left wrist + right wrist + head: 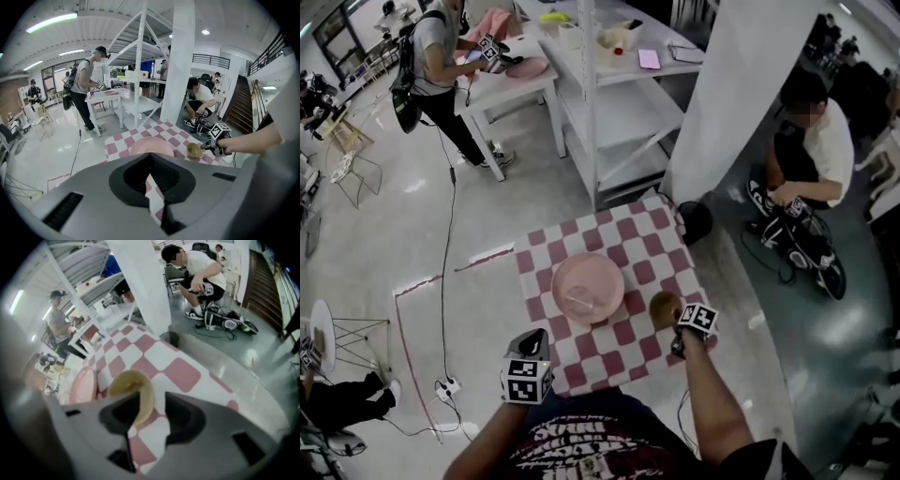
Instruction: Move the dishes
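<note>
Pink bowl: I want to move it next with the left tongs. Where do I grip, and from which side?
Probably pinch the rim of the pink bowl at its near-left edge, one jaw inside, one outside: it looks too wide and shallow to span. The left tongs are on that side; the small tan bowl crowds the right.

No legible text or numbers. Dark shirt (581, 448), bottom of head view: pale lettering, too blurred to read. Left marker cube (527, 380) and right marker cube (697, 319): black-and-white square codes only, no letters.
</note>
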`<state>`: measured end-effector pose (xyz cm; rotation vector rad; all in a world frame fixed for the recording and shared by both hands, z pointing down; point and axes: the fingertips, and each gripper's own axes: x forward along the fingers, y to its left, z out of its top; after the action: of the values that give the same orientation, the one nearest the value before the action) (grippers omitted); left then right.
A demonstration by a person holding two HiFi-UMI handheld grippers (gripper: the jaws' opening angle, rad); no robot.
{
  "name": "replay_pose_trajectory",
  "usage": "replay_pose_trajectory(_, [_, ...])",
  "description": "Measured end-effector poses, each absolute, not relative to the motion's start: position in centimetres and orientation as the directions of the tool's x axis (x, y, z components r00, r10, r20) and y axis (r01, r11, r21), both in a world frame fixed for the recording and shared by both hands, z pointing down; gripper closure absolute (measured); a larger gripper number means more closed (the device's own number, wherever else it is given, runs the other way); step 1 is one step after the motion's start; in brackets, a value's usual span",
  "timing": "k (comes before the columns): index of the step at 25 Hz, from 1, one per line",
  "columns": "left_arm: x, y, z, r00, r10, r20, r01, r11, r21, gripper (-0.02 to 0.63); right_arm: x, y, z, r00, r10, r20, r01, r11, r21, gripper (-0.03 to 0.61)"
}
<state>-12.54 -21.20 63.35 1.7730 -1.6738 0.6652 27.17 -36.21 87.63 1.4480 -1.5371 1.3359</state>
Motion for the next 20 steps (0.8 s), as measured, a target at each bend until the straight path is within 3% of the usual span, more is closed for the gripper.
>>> replay_pose_trajectory(4, [-12.6,-21.9,62.9,0.083,-0.708,0.702,-0.996,-0.029,0.088,0.589,27.5,-36.1,83.0,-0.160,-0.394,0.905,-0.975,-0.078,-0.206,0.388])
replay_pose_trajectory(7, [-12.9,-22.5,62.7,0.096,-0.713,0.694,-0.994,-0.039,0.098,0.589,24.7,-35.1,79.8,-0.222,-0.412,0.884,-0.970,0.000,-0.244,0.388])
replay_pose_trajectory(13, [-14.6,-23.7,62.8,0.133,-0.729,0.671,-0.988,-0.045,0.147,0.589,14.1,-31.8,77.4,-0.386,-0.336,0.859,-0.922,0.130,-0.364,0.388])
replay_pose_trajectory(20, [-16.8,-24.7,65.4,0.200,-0.671,0.714,-0.979,-0.103,0.177,0.589,3.5,-30.3,78.1,-0.460,-0.244,0.854,-0.877,0.271,-0.396,0.388])
